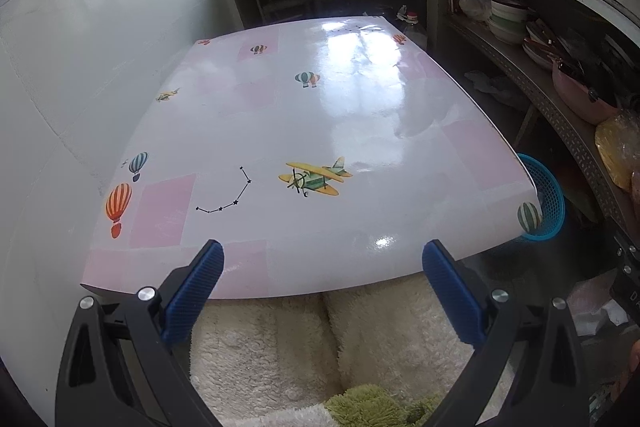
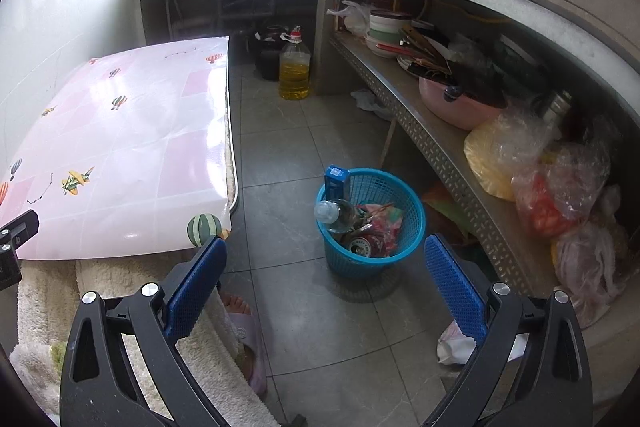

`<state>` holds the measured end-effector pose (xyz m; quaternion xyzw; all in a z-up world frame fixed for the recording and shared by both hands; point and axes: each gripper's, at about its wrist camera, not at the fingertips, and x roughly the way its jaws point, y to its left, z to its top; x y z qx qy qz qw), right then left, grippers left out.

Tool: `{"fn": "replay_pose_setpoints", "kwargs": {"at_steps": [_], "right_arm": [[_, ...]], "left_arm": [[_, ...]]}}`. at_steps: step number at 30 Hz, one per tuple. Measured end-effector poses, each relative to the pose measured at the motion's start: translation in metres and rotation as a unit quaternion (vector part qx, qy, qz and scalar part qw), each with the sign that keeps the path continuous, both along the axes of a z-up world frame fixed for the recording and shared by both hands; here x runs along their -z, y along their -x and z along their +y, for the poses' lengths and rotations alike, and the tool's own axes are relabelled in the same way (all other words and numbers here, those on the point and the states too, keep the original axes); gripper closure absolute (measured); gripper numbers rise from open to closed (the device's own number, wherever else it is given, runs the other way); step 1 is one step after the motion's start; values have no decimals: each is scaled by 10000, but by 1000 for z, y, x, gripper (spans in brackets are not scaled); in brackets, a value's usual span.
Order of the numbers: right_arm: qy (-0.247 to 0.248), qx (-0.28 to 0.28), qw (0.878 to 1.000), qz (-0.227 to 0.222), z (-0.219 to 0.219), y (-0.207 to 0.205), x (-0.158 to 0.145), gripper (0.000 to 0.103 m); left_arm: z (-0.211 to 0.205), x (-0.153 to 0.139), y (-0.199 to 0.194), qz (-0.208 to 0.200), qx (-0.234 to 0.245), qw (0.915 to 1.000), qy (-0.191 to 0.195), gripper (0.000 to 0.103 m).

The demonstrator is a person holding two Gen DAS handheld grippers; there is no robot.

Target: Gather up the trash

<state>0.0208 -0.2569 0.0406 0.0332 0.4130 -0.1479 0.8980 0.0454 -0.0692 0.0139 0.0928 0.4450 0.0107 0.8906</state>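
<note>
Sitting on the grey tile floor, the blue basket (image 2: 370, 223) is lying ahead of the right gripper (image 2: 326, 269), btwn its spread blue pads (image 2: 454, 285), w/ nothing in its grasp. The left gripper (image 1: 322, 277) is hovering over the near edge of the table (image 1: 280, 115), also wide open and empty; from there the basket (image 1: 546, 203) is peeking out past the table's right corner, mostly hidden. Inside the basket a blue carton (image 2: 336, 181) is standing upright, a clear bottle (image 2: 336, 213) is leaning, a can (image 2: 362, 245) and crumpled wrappers (image 2: 384, 221) are lying. Something white on the floor behind the right pad is partly hidden, hard to ID. A person's foot in a slipper (image 2: 240, 311) is showing by the cream fleece (image 2: 224, 367).
</note>
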Motion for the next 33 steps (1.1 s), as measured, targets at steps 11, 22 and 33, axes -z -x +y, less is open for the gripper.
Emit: {"fn": "replay_pose_setpoints", "kwargs": {"at_steps": [11, 22, 33], "right_arm": [[42, -22, 10000, -5, 2, 1, 0, 8], [93, -26, 9999, -44, 3, 0, -4, 8], [106, 7, 9999, -67, 2, 0, -7, 8]], "left_arm": [[-3, 2, 2, 122, 113, 9998, 123, 6], [-5, 1, 3, 159, 137, 9997, 153, 6], [-3, -1, 1, 184, 130, 9996, 191, 6]]}}
